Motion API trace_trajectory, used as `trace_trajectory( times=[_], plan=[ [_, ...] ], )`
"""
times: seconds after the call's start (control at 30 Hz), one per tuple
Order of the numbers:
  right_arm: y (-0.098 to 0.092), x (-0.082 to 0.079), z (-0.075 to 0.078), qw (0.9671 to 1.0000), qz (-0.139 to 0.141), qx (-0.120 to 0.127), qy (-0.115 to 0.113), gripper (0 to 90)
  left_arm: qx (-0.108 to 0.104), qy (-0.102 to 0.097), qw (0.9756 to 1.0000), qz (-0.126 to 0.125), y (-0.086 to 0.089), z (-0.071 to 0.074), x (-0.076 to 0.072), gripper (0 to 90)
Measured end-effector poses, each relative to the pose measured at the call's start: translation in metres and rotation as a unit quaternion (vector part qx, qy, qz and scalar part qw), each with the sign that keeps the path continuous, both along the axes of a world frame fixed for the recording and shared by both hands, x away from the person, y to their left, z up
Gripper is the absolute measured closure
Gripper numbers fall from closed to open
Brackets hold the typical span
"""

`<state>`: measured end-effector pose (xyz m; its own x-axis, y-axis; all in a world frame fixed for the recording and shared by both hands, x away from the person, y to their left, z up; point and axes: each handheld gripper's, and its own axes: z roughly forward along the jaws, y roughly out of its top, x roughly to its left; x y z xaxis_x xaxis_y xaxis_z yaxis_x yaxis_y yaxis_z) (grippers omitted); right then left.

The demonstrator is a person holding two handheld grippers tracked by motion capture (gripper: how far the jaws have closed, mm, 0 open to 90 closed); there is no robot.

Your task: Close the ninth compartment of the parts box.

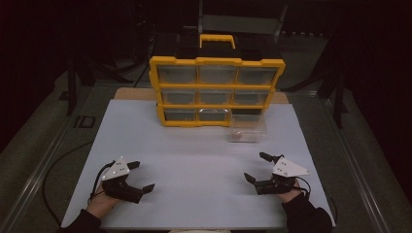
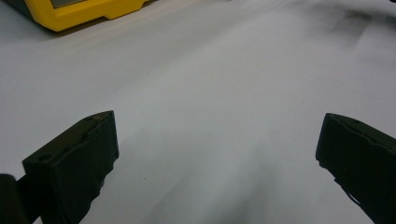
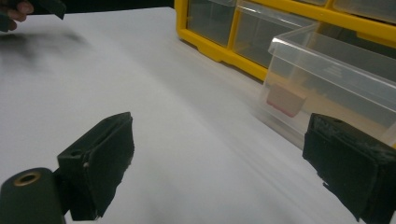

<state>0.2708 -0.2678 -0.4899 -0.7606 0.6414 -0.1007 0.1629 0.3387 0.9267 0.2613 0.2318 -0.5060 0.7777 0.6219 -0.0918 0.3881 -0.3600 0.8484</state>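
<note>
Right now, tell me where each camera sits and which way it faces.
High view: above the person's side, looking forward and down on the white table and yellow organizer; both hands, left gripper and right gripper show.
Left gripper view: on the left gripper, facing across the table; its open jaws show.
Right gripper view: on the right gripper, facing the clear drawer; its open jaws show.
Shared: all three see the organizer.

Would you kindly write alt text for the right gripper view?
The right gripper's two black jaws stand wide apart over a white table, holding nothing. Ahead to the right sits a clear plastic drawer with a small pinkish block inside, in front of a yellow organizer.
</note>
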Motion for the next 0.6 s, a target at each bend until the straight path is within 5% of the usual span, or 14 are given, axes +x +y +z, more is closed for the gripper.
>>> trace_trajectory(
  times=[0.33,0.6],
  plan=[
    [0.003,-0.002,0.014,0.9994,0.01,-0.033,-0.003,9.9,-0.006,-0.005,1.0,-0.002,0.001,0.001,-0.001,0.0],
    [0.007,-0.003,0.034,0.9991,0.032,-0.025,-0.013,9.1,-0.009,-0.006,0.9999,-0.001,0.0,0.002,-0.001,0.1]
  ],
)
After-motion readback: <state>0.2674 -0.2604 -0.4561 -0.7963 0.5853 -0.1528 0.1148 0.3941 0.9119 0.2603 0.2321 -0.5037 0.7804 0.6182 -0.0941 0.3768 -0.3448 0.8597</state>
